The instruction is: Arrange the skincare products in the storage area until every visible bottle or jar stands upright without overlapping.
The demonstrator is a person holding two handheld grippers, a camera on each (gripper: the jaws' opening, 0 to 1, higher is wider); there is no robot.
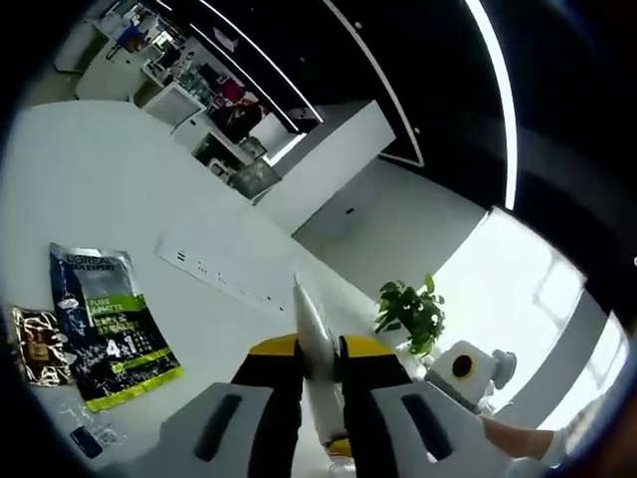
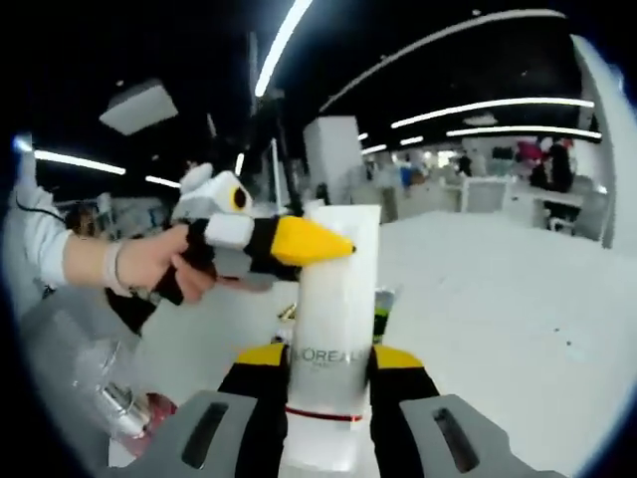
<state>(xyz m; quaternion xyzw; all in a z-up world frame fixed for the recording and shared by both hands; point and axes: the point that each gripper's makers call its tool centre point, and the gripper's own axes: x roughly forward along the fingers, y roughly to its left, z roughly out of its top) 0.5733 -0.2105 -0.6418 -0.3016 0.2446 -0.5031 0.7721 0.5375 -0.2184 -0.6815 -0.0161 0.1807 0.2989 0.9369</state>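
Note:
A white L'Oreal tube (image 2: 333,289) stands upright between the yellow-and-black jaws of my right gripper (image 2: 333,363), which is shut on its lower body. My left gripper (image 2: 299,241), held by a hand (image 2: 149,264), reaches in from the left and meets the tube's flat top end. In the left gripper view that flat end appears edge-on as a thin white blade (image 1: 311,319), and my left gripper (image 1: 318,351) is shut on it. On the white table lie a dark-and-green L'Oreal sachet (image 1: 109,324) and a small black-and-gold sachet (image 1: 40,344).
A small dark item (image 1: 85,438) lies near the sachets. A clear and silver object (image 2: 119,408) and something red (image 2: 161,408) sit at the lower left of the right gripper view. A potted plant (image 1: 410,314) stands beyond the white table (image 1: 119,199). Desks and people are far behind.

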